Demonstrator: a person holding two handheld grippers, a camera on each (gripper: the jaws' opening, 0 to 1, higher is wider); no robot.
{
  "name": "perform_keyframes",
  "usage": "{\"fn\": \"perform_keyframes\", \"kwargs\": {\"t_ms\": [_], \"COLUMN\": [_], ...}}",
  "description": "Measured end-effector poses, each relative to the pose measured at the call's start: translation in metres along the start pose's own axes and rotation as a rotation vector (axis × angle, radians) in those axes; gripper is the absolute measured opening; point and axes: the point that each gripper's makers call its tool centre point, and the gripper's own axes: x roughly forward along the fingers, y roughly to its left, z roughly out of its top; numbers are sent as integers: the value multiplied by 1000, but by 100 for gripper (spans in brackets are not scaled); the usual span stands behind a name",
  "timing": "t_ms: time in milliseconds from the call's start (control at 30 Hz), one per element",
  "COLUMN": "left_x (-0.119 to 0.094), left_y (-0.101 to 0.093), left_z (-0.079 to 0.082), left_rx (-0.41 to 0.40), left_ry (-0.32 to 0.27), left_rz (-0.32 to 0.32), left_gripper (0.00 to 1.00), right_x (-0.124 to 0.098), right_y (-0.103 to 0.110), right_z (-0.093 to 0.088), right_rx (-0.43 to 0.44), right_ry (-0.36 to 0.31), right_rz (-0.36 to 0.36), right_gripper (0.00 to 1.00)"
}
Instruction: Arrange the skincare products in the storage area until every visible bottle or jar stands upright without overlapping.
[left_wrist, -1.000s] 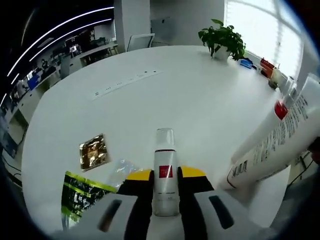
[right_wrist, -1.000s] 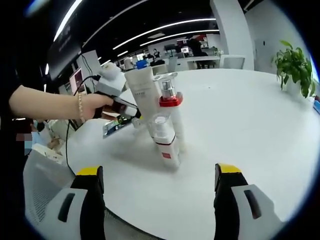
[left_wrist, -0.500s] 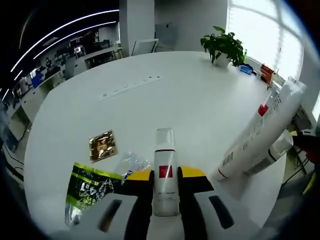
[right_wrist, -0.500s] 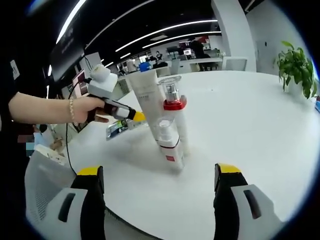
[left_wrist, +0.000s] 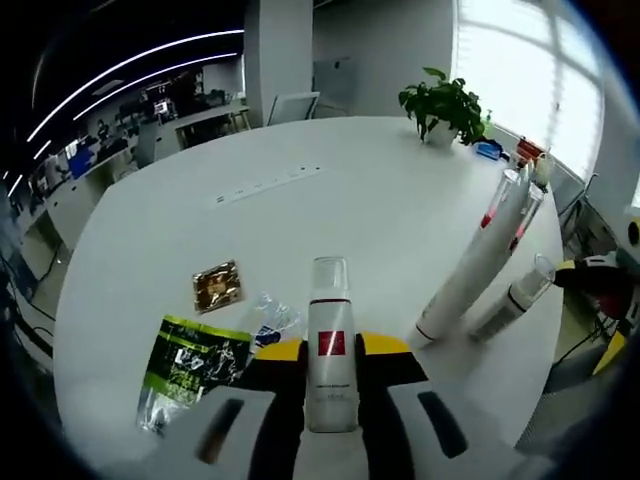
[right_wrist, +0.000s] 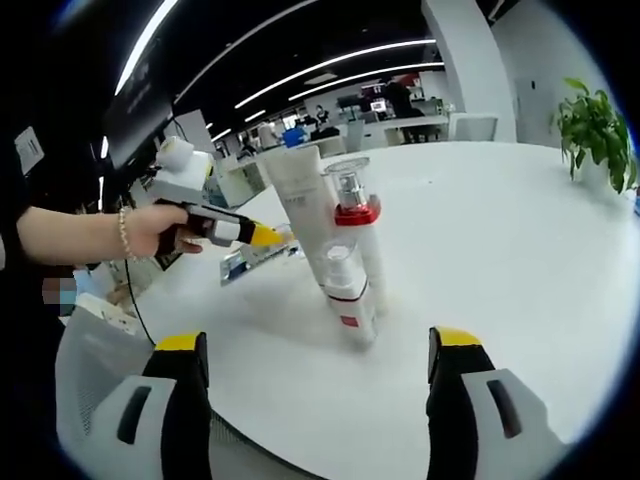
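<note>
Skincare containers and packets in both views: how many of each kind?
Bottles: 3 (held bottle, red-collared pump bottle, small bottle)
Tubes: 1 (white tube)
Packets: 3 (gold packet, green packet, clear wrapper)
Total: 7

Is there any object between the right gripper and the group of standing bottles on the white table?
Nothing visible does. Bare white table lies between the open right gripper and the standing bottles.

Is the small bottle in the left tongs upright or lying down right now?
Cannot tell. The small bottle sits clamped between the left tongs, clear cap pointing forward along the jaws, but that view tilts with the hand.
</note>
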Motion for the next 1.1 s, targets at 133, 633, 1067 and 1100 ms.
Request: {"fn": "perform_keyframes", "kwargs": {"t_ms": [133,633,1067,1100], "left_x": [-9,-68,-101,-103], "left_y": [-2,-10,-17,-18], "left_z": [1,2,-8,-9], "left_rx": [13,33,37,37], "left_ry": [-19,-110,-150,-151], "left_rz": [-1,14,10,10], "left_gripper": [18,18,18,18], "right_x": [0,4,12,14], "right_y": [4,38,82,85], "right_z": [1,14,17,21], "right_rx": [-7,11,98,120], "right_ry": [1,-28,-57,-70], "right_rz": [11,101,227,239], "right_gripper": [90,88,84,83]}}
